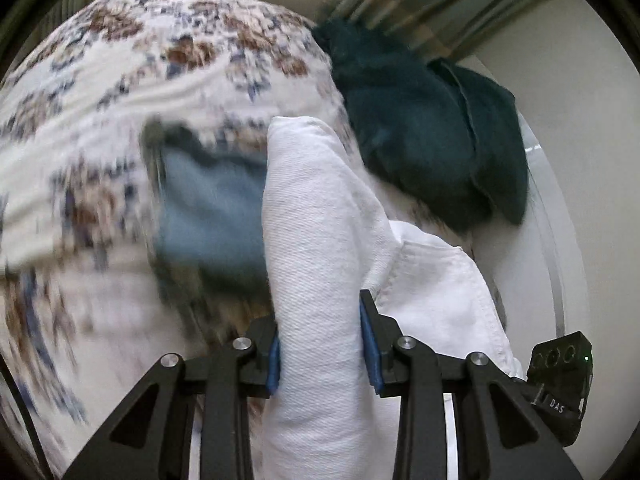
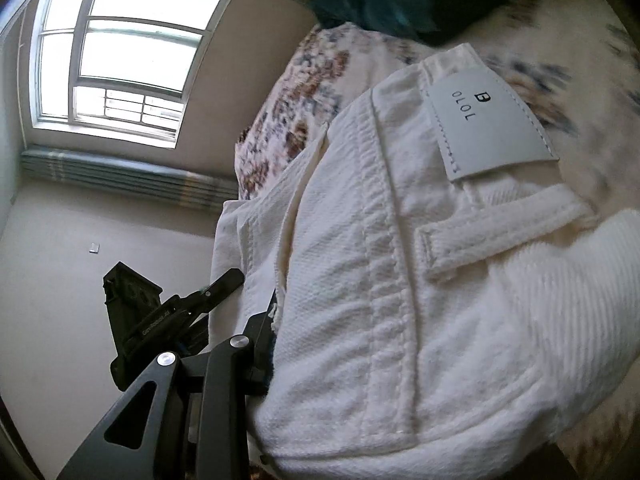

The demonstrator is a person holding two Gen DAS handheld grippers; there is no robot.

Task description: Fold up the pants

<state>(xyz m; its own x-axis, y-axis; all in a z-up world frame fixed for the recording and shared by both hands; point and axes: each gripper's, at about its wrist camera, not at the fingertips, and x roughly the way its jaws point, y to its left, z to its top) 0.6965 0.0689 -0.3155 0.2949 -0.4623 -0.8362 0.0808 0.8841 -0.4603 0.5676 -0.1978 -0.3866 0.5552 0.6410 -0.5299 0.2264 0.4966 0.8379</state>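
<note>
Left wrist view: my left gripper [image 1: 320, 344] pinches a thick fold of the white pants [image 1: 316, 240] above the patterned bedspread [image 1: 100, 80]. My right gripper [image 2: 276, 344] clamps the waistband; it may slip, dropping the fold.

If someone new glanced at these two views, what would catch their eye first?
White pants fill both views, bunched between the left gripper pads. In the right wrist view their waistband patch sits upper right, with a bright window at upper left. A dark green garment lies on the floral bedspread.
</note>
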